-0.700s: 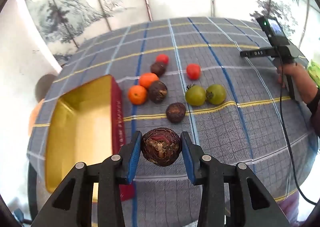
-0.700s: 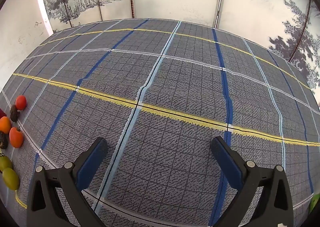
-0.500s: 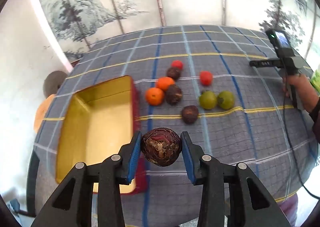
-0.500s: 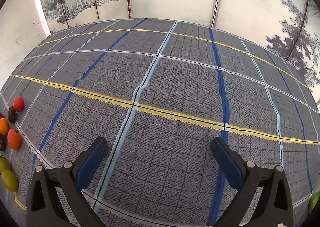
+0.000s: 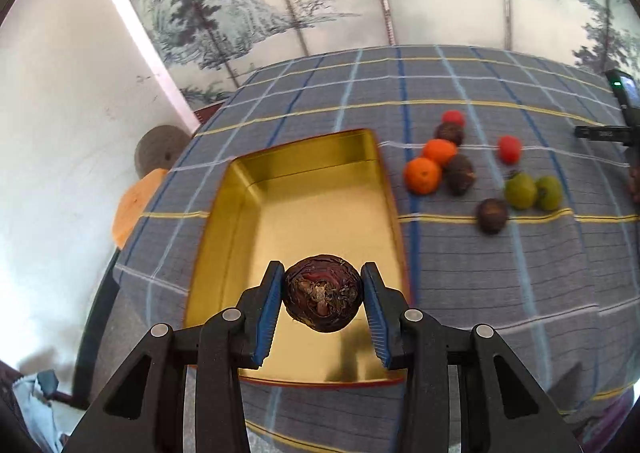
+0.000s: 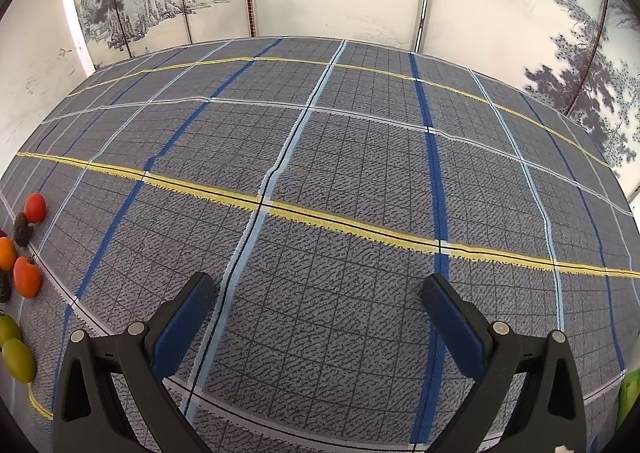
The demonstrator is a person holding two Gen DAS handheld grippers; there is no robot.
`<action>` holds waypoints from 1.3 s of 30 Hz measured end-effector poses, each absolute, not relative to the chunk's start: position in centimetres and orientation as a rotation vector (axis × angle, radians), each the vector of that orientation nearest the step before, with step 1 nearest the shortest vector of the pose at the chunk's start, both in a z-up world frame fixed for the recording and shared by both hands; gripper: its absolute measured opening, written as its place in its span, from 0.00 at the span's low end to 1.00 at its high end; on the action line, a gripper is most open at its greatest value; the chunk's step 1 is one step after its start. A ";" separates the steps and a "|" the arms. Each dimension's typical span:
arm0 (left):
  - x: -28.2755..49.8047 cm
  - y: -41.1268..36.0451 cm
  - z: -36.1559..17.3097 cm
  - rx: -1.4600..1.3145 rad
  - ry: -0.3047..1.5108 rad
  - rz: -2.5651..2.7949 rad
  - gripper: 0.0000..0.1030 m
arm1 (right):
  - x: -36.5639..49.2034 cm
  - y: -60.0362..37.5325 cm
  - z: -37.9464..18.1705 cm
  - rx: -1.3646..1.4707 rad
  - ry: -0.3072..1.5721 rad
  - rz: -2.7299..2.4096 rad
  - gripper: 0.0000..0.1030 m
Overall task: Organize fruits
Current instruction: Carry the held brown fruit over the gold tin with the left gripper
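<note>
Fruits mostly remain unsorted: from the left wrist, the left gripper (image 5: 323, 299) clamps a dark fruit (image 5: 323, 294) over the empty gold tin (image 5: 304, 209); about nine others (image 5: 460, 169) lie ahead-right, somewhat blurred. From the right wrist, the right gripper (image 6: 316, 309) hangs wide open, empty, over cloth (image 6: 340, 157).

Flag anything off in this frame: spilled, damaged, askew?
Nothing stands out. The left gripper holds a dark fruit squarely over the gold tray; the other fruits sit on the cloth.

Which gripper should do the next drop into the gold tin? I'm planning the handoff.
Left. The left gripper already clamps the dark fruit over the gold tin. The right gripper is open above bare tablecloth.
</note>
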State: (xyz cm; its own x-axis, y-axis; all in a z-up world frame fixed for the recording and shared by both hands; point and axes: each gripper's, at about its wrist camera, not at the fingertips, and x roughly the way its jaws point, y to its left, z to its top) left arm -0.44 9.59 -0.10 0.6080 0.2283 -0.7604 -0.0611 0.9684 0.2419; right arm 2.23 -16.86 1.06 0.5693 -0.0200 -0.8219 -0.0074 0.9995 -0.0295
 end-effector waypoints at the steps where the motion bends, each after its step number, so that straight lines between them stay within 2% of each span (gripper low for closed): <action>1: 0.1 9.7 -0.8 0.185 0.958 0.154 0.39 | 2.2 -16.9 1.1 -0.030 0.965 -0.007 0.99; 7: 2.2 11.6 -2.7 0.202 0.976 0.198 0.39 | 2.2 -16.9 1.1 -0.031 0.965 -0.006 0.99; 18: 6.6 14.4 -3.0 0.293 1.014 0.280 0.40 | 2.2 -16.9 1.1 -0.030 0.965 -0.006 0.99; 39: 13.7 16.1 -5.2 0.401 1.092 0.309 0.40 | 2.2 -17.0 1.1 -0.029 0.964 -0.005 1.00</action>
State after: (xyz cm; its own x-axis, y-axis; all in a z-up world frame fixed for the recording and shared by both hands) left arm 13.72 16.08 -5.16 0.4300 0.4338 -0.7918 -0.0459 0.8864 0.4607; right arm 2.23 -16.95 1.07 0.5699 -0.0172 -0.8215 -0.0089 0.9996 -0.0271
